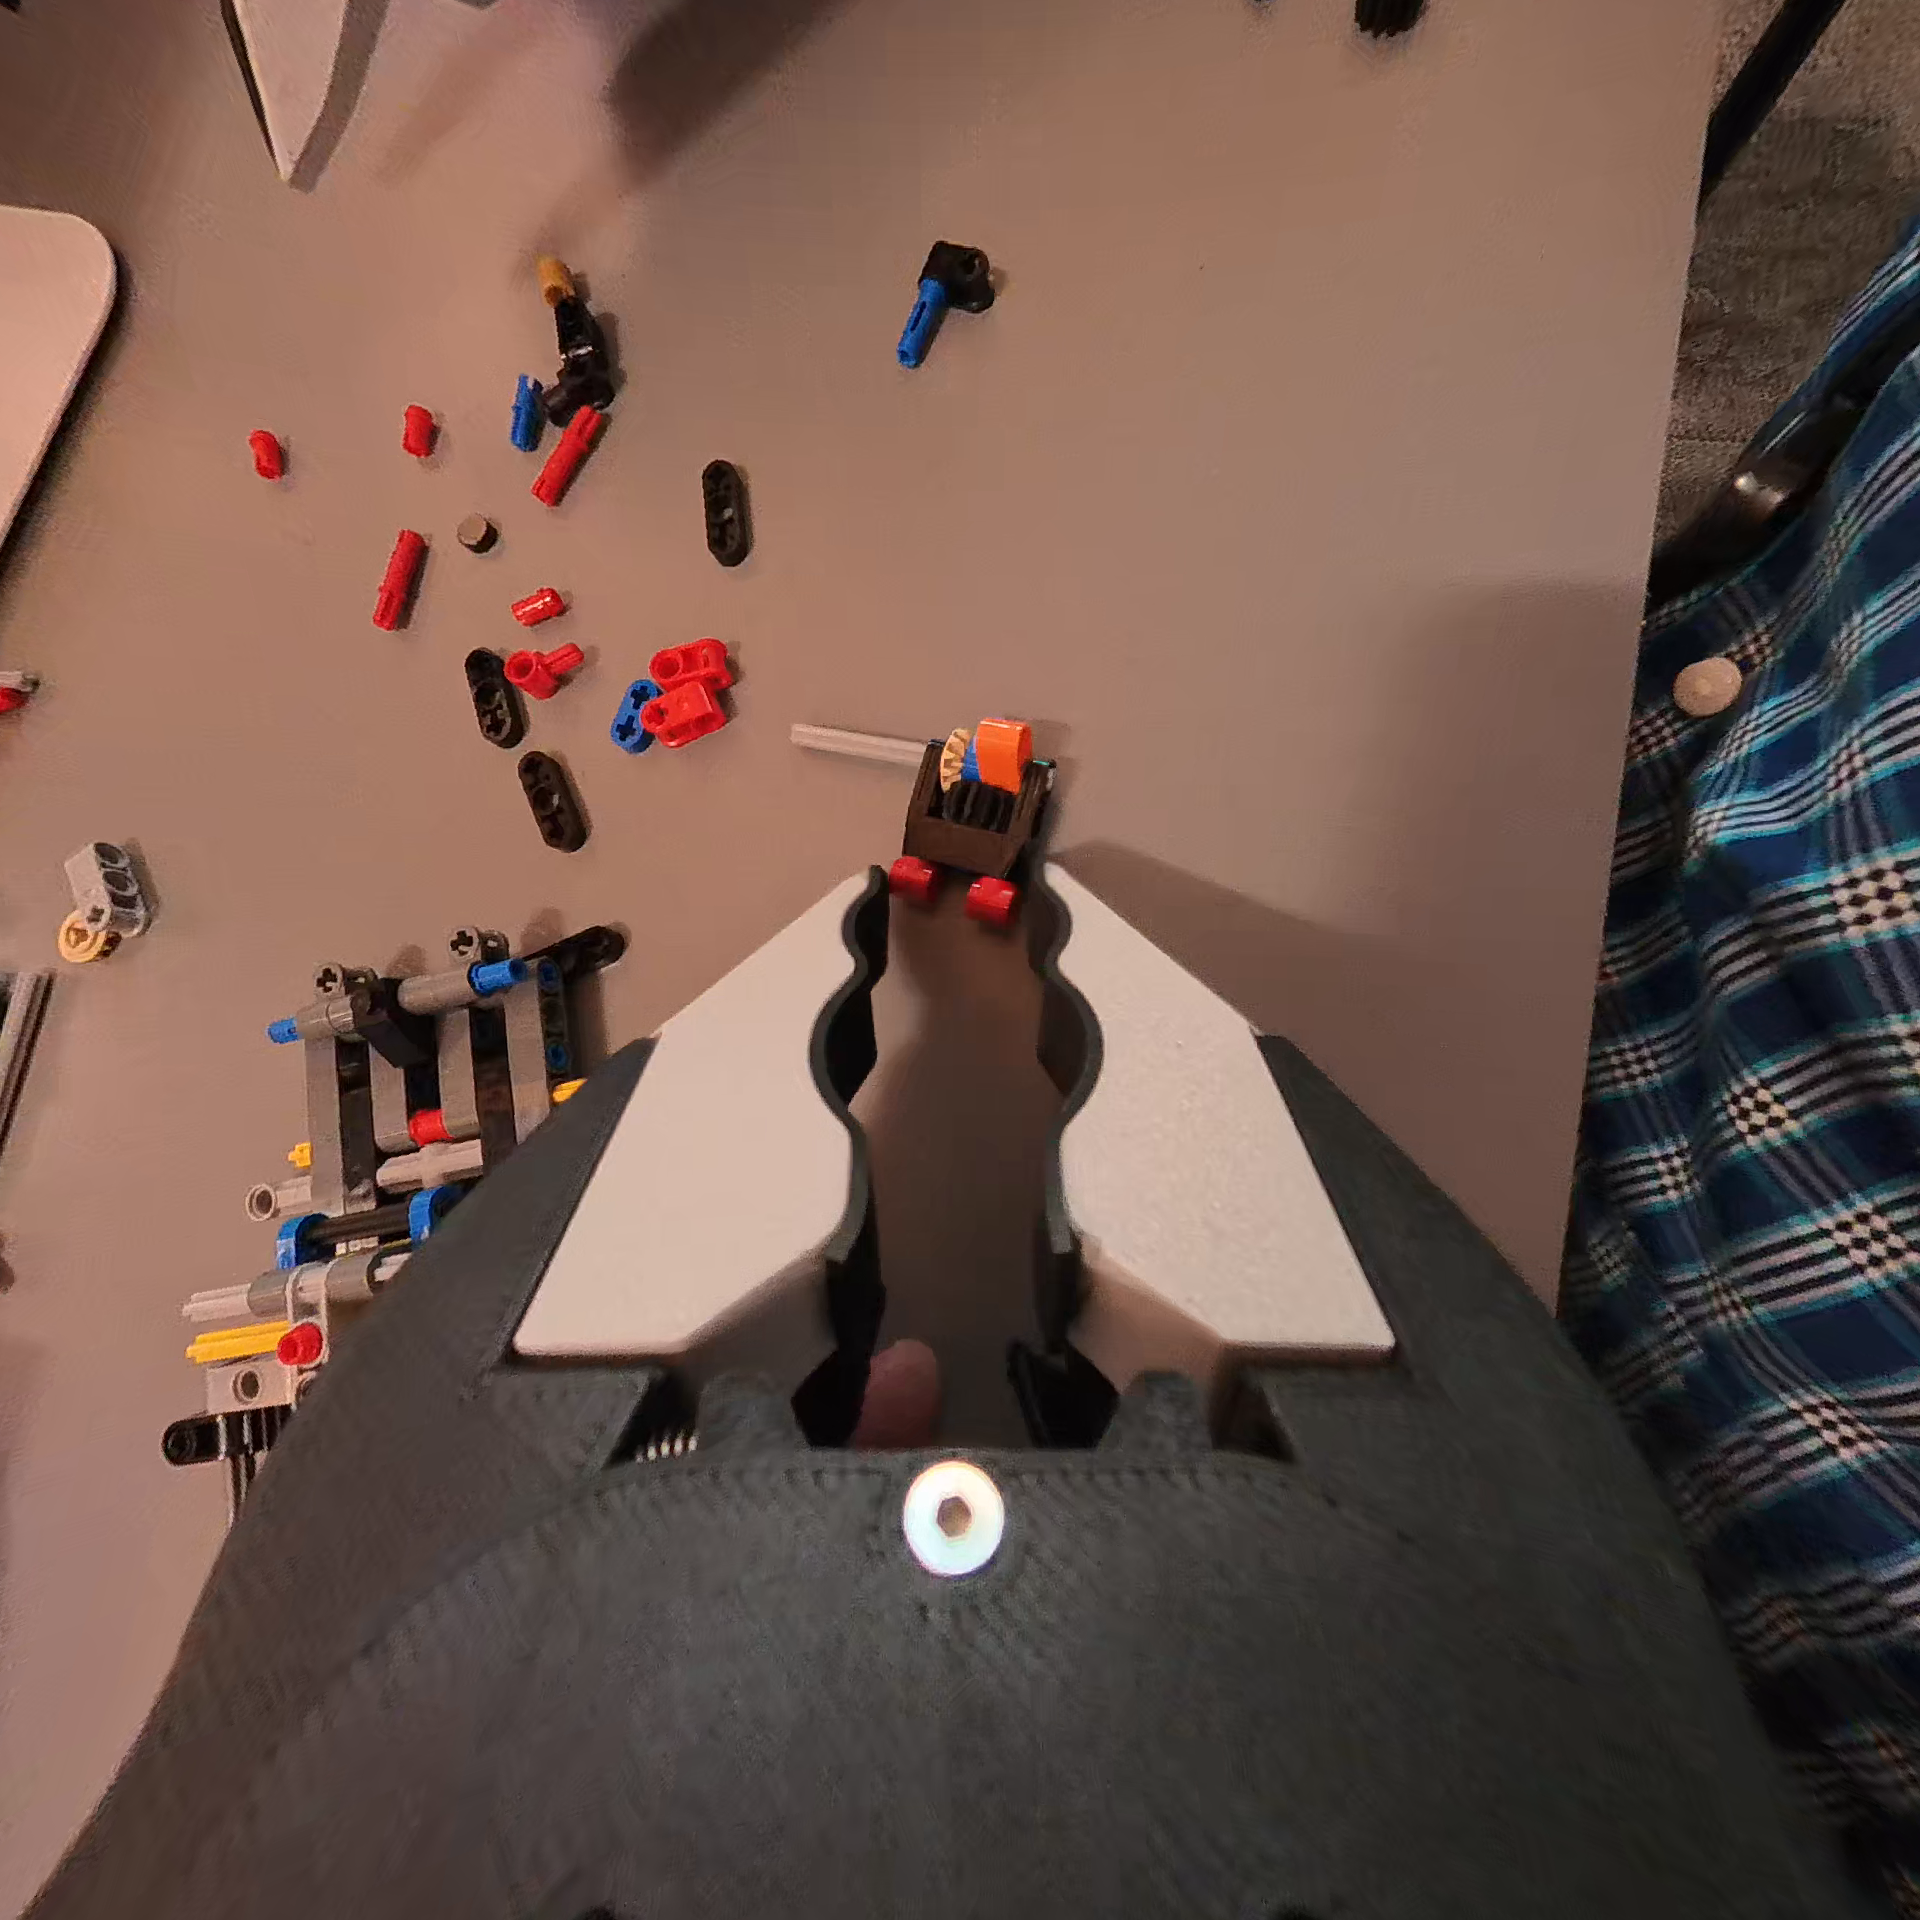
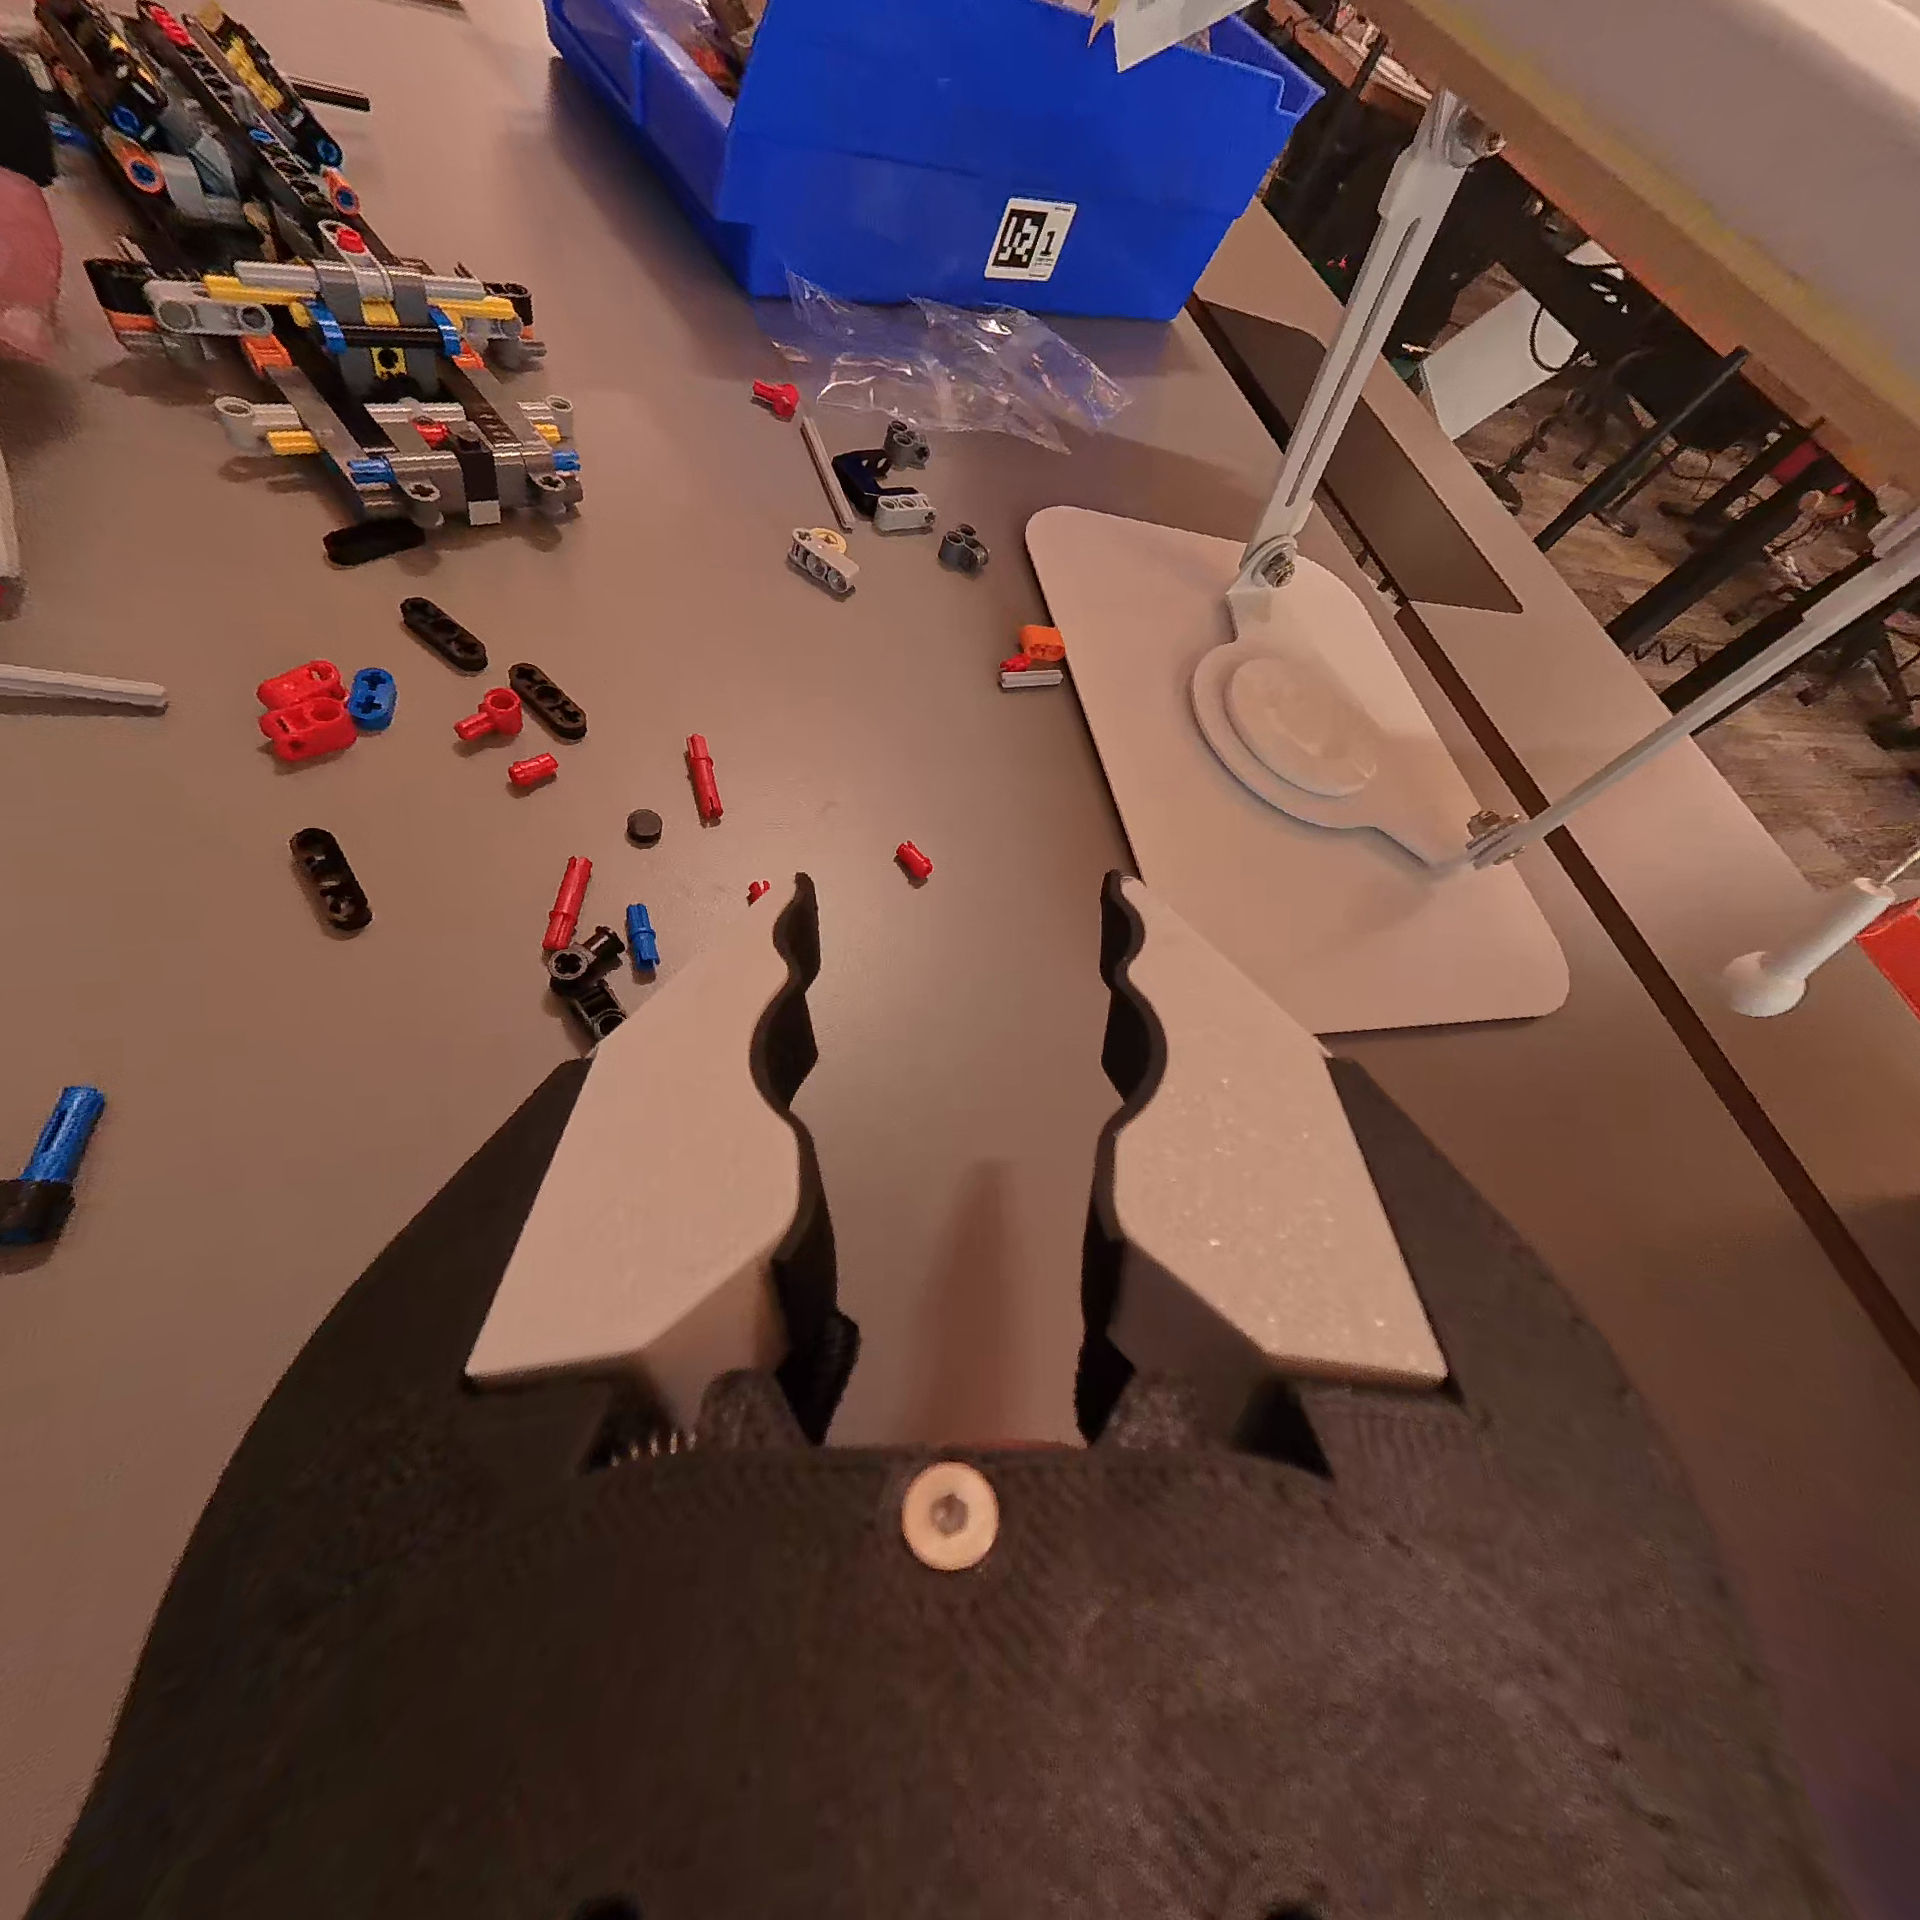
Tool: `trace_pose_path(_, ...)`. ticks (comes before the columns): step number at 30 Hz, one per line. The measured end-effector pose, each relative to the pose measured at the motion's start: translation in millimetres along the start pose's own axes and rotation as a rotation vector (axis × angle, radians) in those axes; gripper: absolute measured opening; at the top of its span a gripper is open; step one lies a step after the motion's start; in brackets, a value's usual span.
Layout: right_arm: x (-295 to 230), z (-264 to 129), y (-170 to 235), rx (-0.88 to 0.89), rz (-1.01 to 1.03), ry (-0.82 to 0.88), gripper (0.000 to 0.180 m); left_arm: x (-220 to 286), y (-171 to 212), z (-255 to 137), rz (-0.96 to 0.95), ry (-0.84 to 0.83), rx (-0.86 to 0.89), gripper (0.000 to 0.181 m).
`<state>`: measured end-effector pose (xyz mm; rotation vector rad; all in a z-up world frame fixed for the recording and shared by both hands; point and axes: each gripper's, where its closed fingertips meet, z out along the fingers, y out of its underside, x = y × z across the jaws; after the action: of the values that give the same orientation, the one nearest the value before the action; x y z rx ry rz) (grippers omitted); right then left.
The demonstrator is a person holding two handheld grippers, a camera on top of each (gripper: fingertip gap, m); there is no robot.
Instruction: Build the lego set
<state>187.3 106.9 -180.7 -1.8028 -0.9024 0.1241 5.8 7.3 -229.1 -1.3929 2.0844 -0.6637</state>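
Note:
My left gripper (image 1: 961, 883) is shut on a small black gear assembly (image 1: 971, 816), gripped at its two red pins. The assembly carries an orange piece on top and a pale grey axle sticking out to the left, and I hold it above the table. My right gripper (image 2: 956, 894) is open and empty, low over the table. The large partly built model (image 2: 353, 343) lies at the far left in the right wrist view; its end also shows in the left wrist view (image 1: 416, 1101). Loose red pins (image 2: 704, 774), black links (image 2: 330, 876) and blue connectors (image 2: 370, 694) lie scattered ahead.
A blue parts bin (image 2: 935, 156) stands at the back with a clear plastic bag (image 2: 956, 364) in front. A white lamp base (image 2: 1288, 748) sits on the right near the table edge. A person's plaid sleeve (image 1: 1766, 935) is at the right.

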Motion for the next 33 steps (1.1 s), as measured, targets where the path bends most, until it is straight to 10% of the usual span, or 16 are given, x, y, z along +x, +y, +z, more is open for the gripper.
trace_pose_path(1,-0.1,0.2,0.2,-0.002,-0.001,0.0,0.052,-0.8,0.7,-0.6,0.008,-0.003,-0.005,0.025)
trace_pose_path(33,-0.1,0.1,-1.2,-0.004,-0.014,0.016,0.051,0.4,-7.9,-26.9,-0.309,-0.244,0.041,0.08)
